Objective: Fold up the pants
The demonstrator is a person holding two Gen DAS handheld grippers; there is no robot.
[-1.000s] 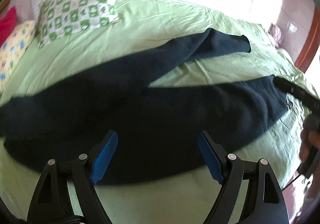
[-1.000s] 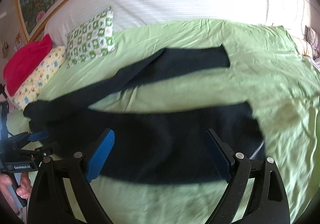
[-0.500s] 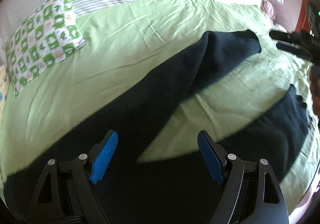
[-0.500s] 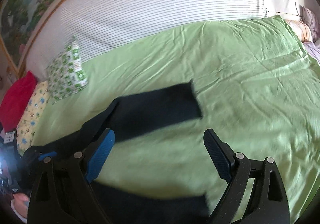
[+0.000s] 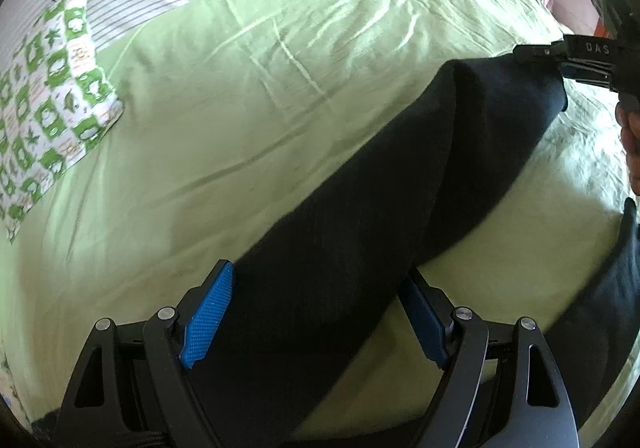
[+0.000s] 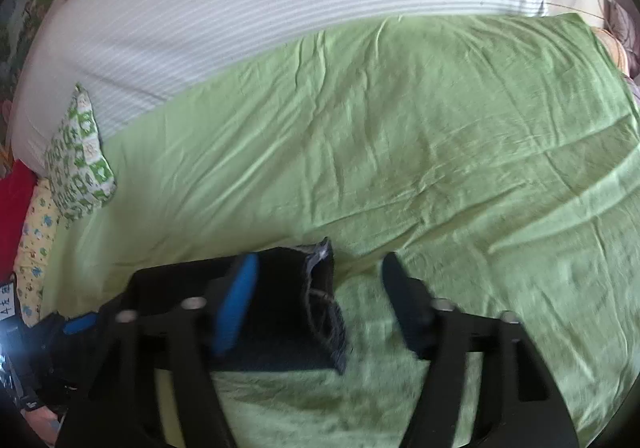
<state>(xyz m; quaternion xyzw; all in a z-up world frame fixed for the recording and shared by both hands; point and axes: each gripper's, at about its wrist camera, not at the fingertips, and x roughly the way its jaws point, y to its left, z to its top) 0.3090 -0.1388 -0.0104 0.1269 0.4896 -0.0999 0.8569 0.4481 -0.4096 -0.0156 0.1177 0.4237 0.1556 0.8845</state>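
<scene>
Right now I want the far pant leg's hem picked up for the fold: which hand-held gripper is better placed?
Right. The right hand-held gripper is open at the hem, which lies between its fingers. The left hand-held gripper straddles that leg well back from the hem.

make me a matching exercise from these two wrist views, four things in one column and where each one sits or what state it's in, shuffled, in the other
Things:
1. pants
2. green checked pillow
3. left gripper
4. red pillow

Places or states:
A. open, its blue pads on either side of a dark pant leg
B. at the far left edge of the right wrist view, beside a yellow patterned pillow
C. lying on the green sheet, where it meets the striped bedding
D. dark, spread over the green sheet

Pairs: 1-D, 2-C, 3-A, 4-B
</scene>
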